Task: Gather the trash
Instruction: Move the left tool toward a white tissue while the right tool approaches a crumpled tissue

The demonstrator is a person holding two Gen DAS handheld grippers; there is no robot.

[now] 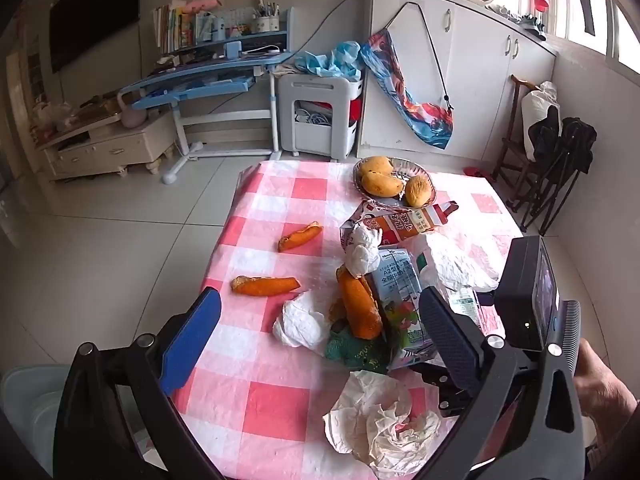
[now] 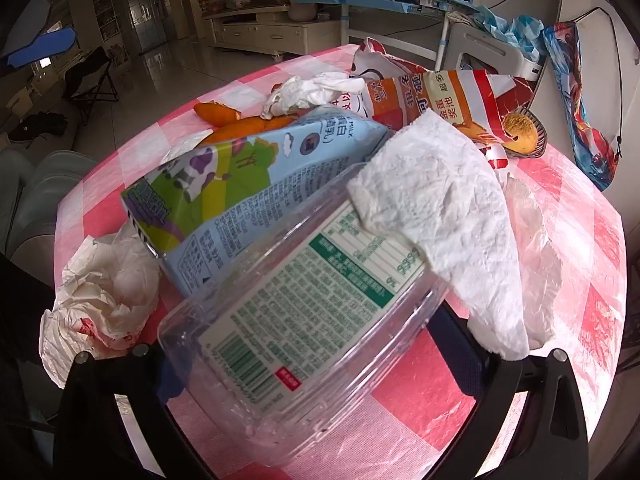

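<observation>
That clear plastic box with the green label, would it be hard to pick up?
The clear plastic box looks thin-walled and empty, so probably light and apt to flex. Its glossy sides may slip. The white tissue draped on it would likely slide off.

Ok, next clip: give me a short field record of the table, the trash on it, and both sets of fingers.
surface: pink-and-white checked tablecloth
trash pile: blue milk carton, clear plastic clamshell box, orange snack bag, crumpled white tissues
loose peel: two orange peel strips, apart from the pile
not trash: glass bowl of mangoes at far edge
left gripper: fingers open, holding nothing
right gripper: fingers wide, clamshell box between them, grip unclear
</observation>
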